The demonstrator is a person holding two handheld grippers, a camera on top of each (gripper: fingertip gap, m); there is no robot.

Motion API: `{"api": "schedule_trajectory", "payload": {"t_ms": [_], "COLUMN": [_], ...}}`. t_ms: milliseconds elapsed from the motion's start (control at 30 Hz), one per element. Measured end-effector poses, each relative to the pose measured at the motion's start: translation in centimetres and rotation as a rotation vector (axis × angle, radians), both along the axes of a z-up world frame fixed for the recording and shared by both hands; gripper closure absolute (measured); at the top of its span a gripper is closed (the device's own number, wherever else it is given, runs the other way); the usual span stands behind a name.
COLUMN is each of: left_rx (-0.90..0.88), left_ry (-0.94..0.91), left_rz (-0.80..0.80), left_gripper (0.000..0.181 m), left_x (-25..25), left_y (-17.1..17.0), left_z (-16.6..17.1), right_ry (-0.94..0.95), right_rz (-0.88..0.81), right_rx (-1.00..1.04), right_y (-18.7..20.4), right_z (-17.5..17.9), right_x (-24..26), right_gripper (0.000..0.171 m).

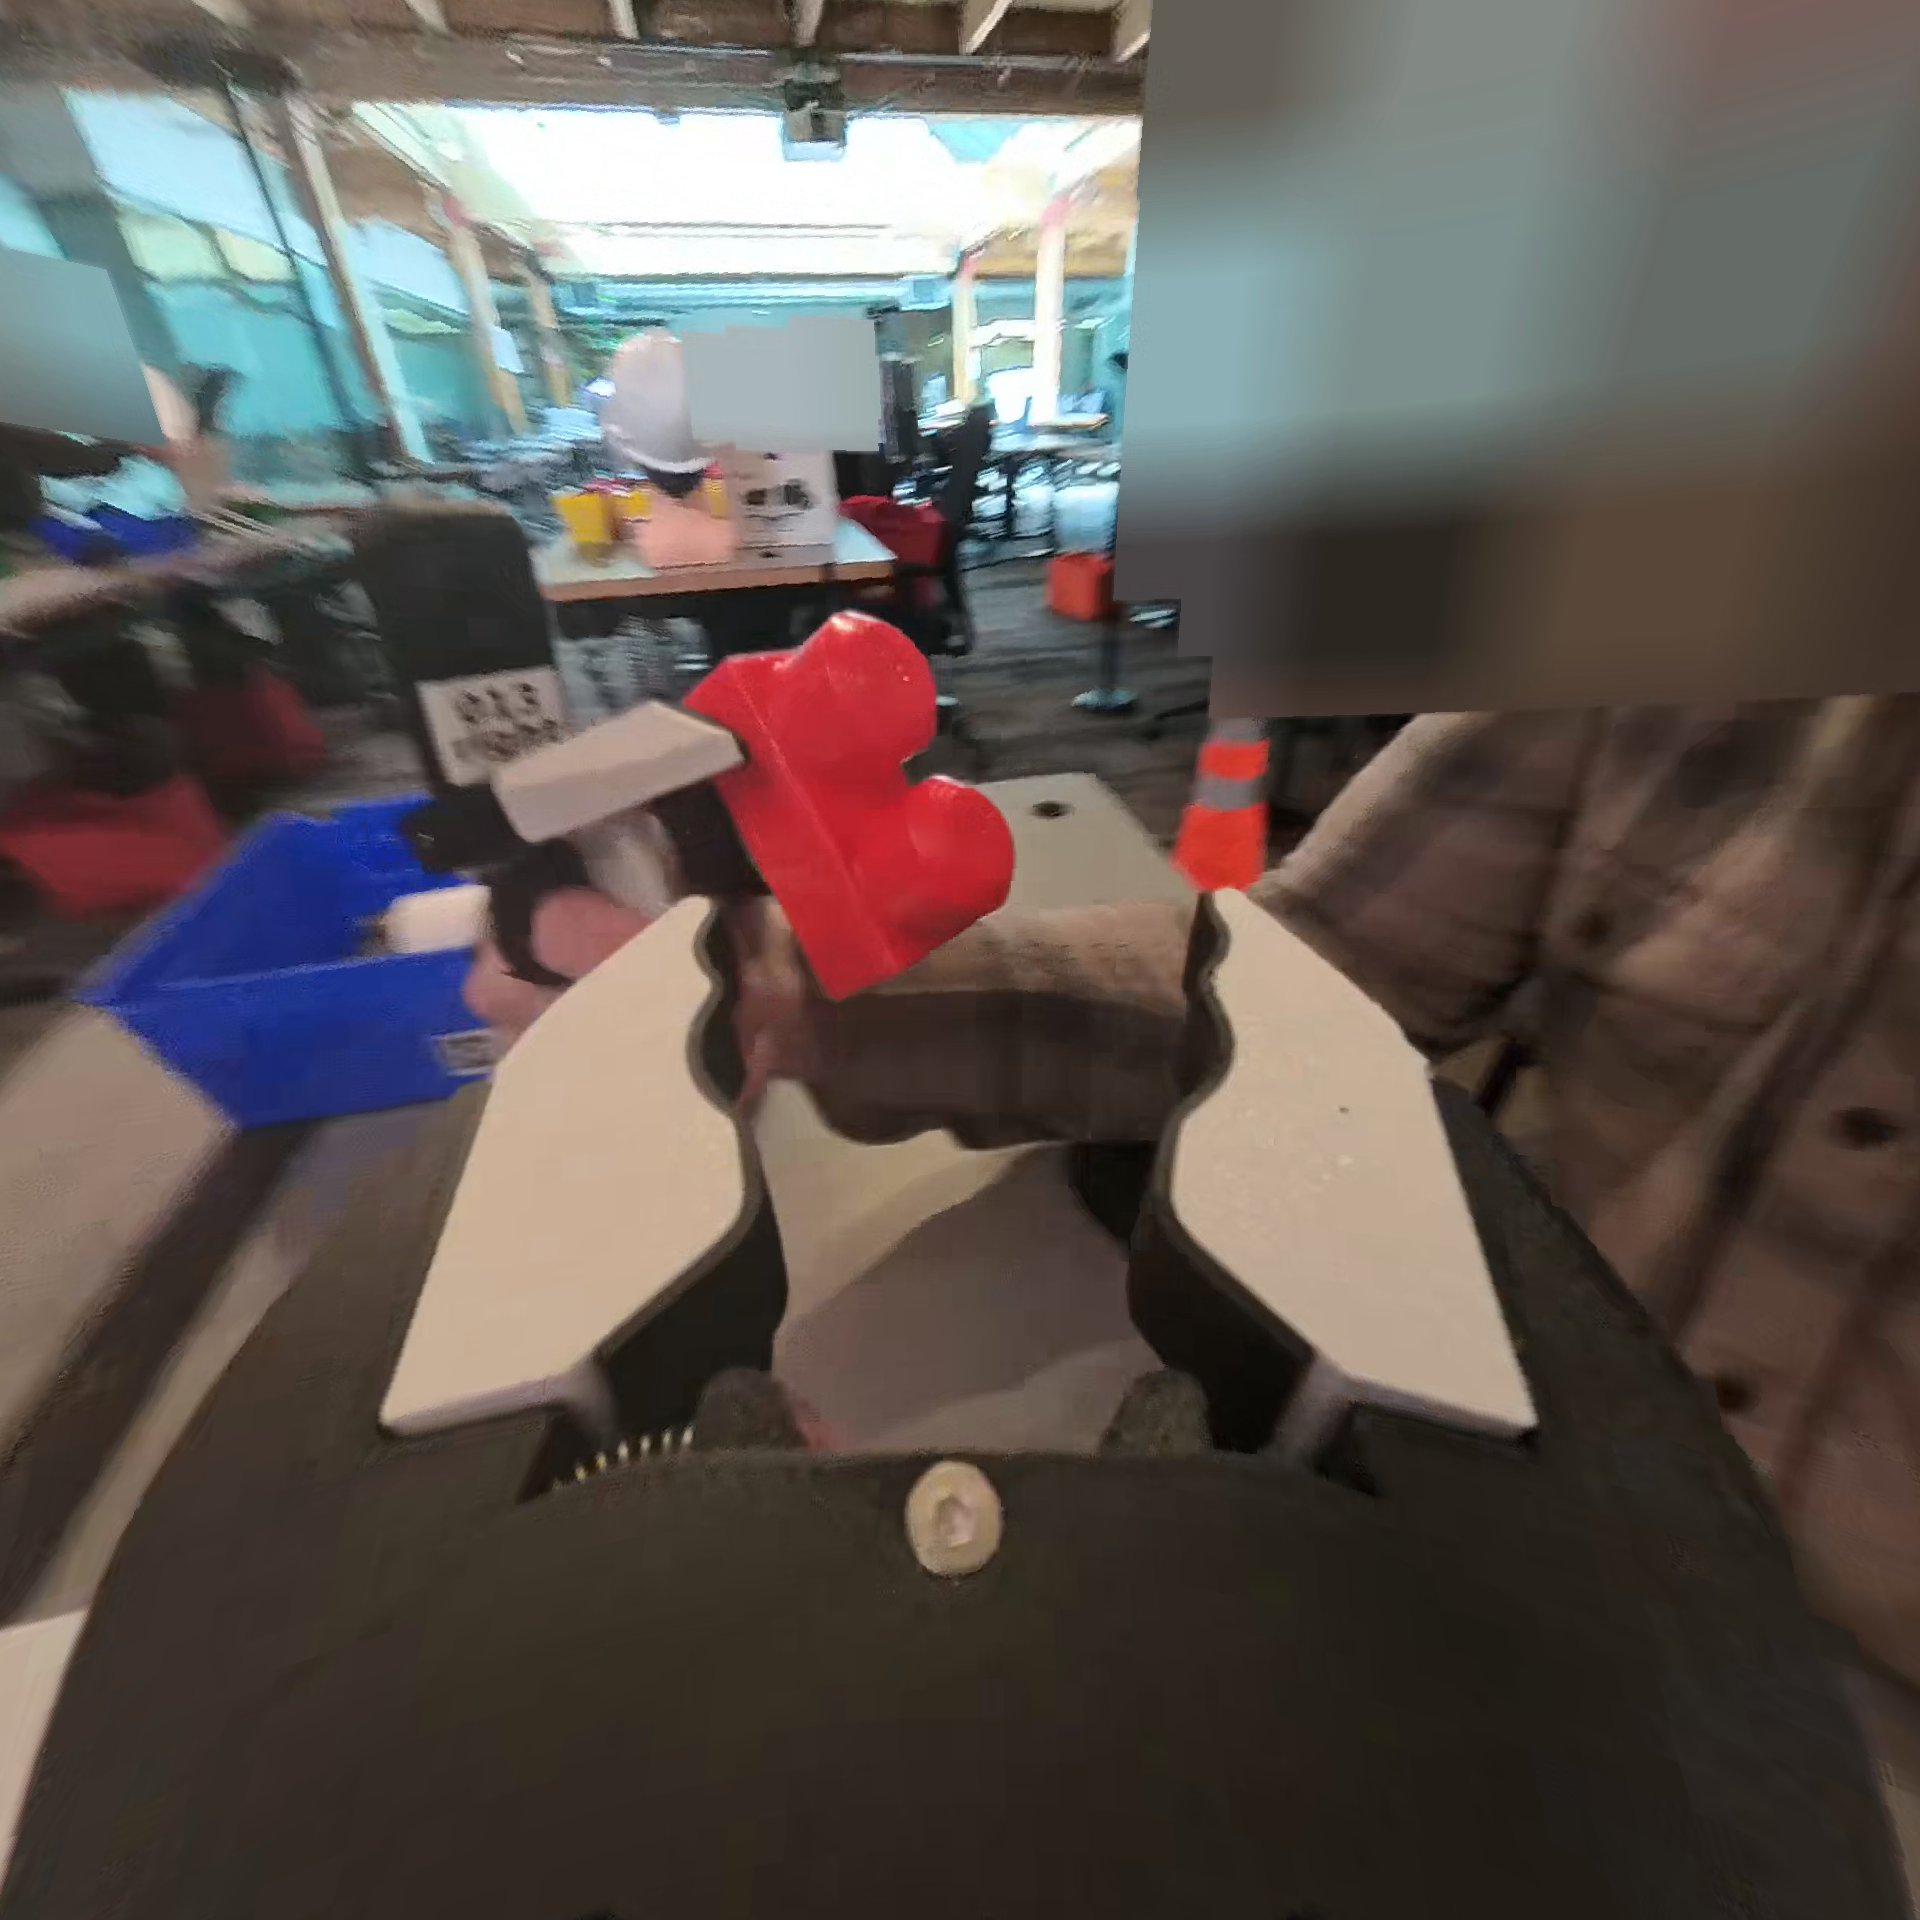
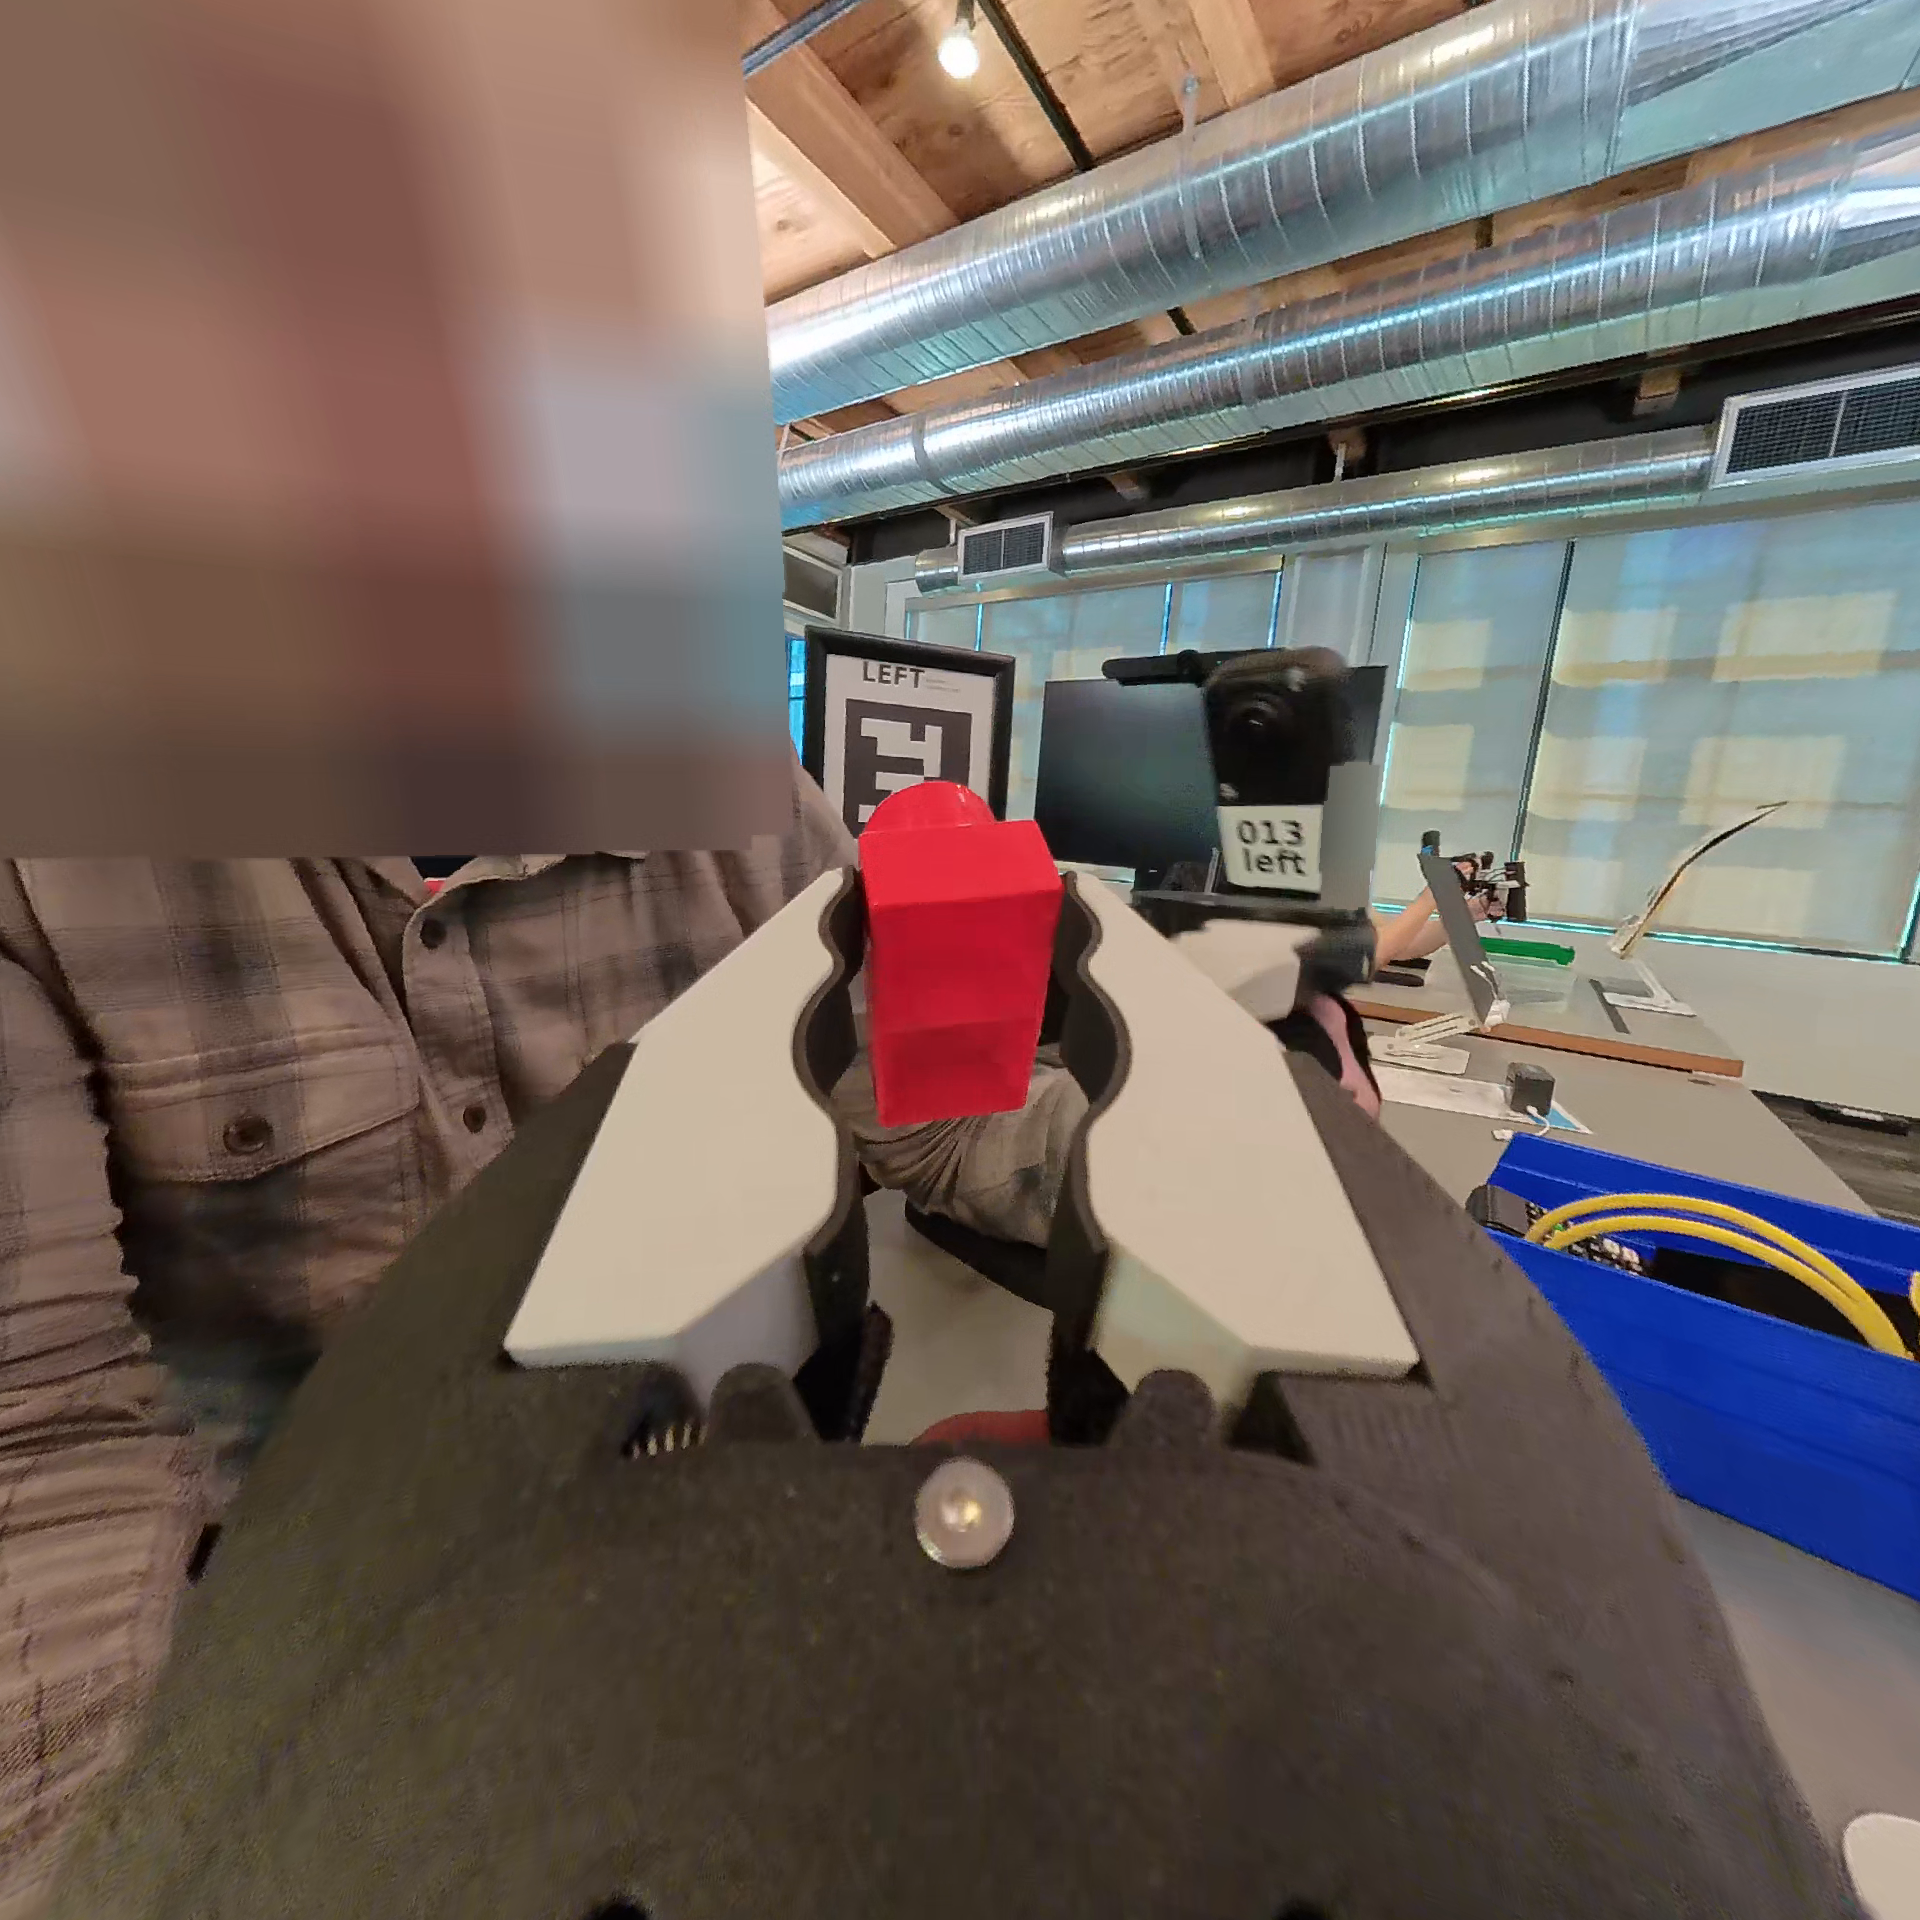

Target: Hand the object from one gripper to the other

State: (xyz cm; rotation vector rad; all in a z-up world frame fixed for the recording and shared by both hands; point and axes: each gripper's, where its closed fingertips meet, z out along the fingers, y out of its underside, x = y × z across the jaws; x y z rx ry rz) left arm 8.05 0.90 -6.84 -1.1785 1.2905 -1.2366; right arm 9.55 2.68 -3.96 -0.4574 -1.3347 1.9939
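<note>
A red toy brick with two round studs point(image 2: 961, 966) is clamped between the fingers of my right gripper point(image 2: 961, 894), held in the air in front of a person in a plaid shirt point(image 2: 260, 1091). In the left wrist view the brick point(image 1: 852, 800) hangs tilted just beyond and above my left gripper point(image 1: 956, 914), which is open and empty. One grey finger point(image 1: 613, 769) of the right gripper reaches the brick from the left; the other is hidden behind it. In the right wrist view a white finger point(image 2: 1236, 961) of the left gripper shows to the brick's right.
A blue bin point(image 2: 1714, 1351) with yellow cables stands on the grey table point(image 2: 1662, 1091); it also shows at the left in the left wrist view point(image 1: 291, 977). An orange cone point(image 1: 1226, 821) stands beyond the table. A dark monitor point(image 2: 1122, 769) is behind. Left tips to right tips: about 4 cm.
</note>
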Motion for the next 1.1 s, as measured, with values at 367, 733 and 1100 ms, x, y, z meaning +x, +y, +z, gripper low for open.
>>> {"api": "schedule_trajectory", "payload": {"t_ms": [367,733,1100], "left_rx": [-0.343,-0.225,0.114], "left_ry": [-0.054,-0.089,-0.096], "left_rz": [-0.292,-0.231,0.522], "left_gripper": [0.113,0.134,0.134], "left_x": [2.5,2.8,-0.6], "left_y": [-2.7,-2.5,8.1], "left_z": [-2.4,-2.6,-1.5], "right_ry": [-0.116,-0.139,-0.189], "right_rz": [0.084,0.031,-0.498], "right_rx": [0.14,0.142,0.125], "right_y": [-3.1,-2.8,4.5], "right_z": [-1.9,-2.0,-0.9], "right_x": [-1.2,-2.2,-4.1], "right_gripper": [0.137,0.133,0.114]}}
